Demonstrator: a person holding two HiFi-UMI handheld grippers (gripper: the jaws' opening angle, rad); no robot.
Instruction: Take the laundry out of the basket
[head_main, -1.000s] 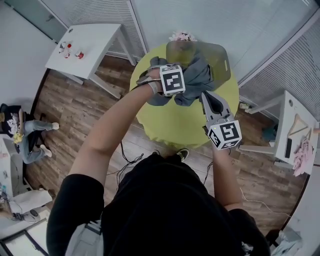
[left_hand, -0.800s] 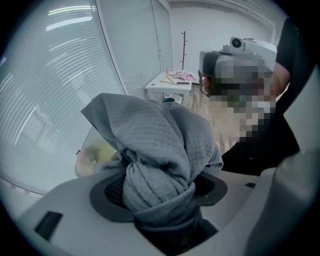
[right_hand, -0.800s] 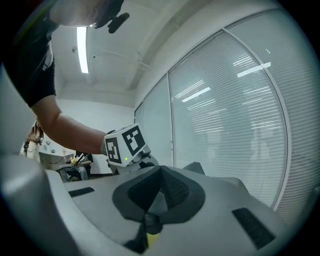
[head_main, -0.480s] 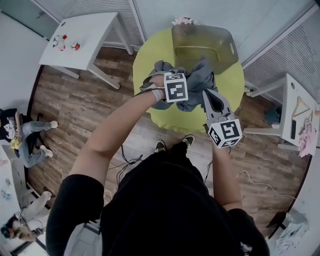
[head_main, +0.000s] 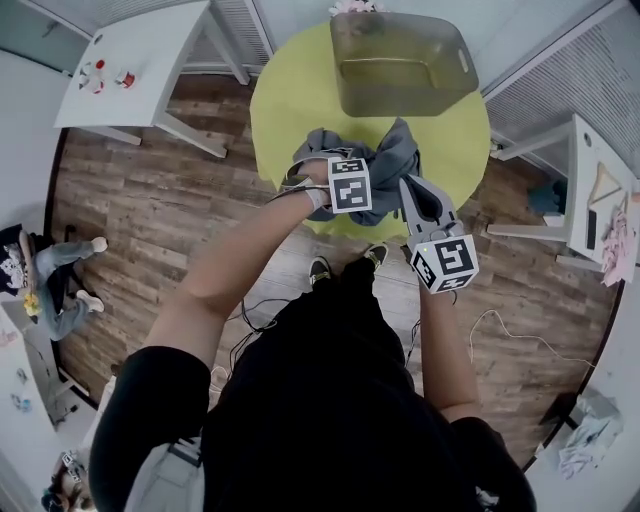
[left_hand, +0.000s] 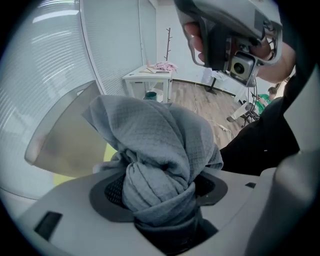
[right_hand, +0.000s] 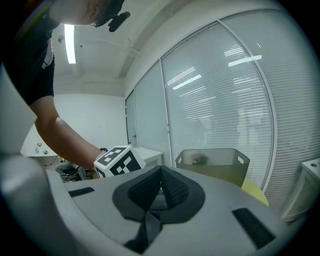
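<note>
A bunched grey cloth (head_main: 392, 158) hangs over the near part of the round yellow table (head_main: 290, 95), with my left gripper (head_main: 372, 180) shut on it. In the left gripper view the cloth (left_hand: 160, 150) is knotted up between the pads and fills the gap of the left gripper (left_hand: 161, 202). The translucent laundry basket (head_main: 345, 60) stands at the table's far side and looks empty. My right gripper (head_main: 409, 184) is shut and holds nothing, just right of the cloth. Its closed jaws (right_hand: 159, 186) point toward the basket (right_hand: 215, 162).
A white table (head_main: 150, 55) with small red items stands at the back left. Another white table (head_main: 585, 215) at the right carries a hanger and pink cloth. A person (head_main: 50, 285) sits at the far left. Cables lie on the wooden floor (head_main: 150, 220).
My left gripper has carried the grey cloth away from the basket toward the table's near edge. The right gripper has stayed shut beside it.
</note>
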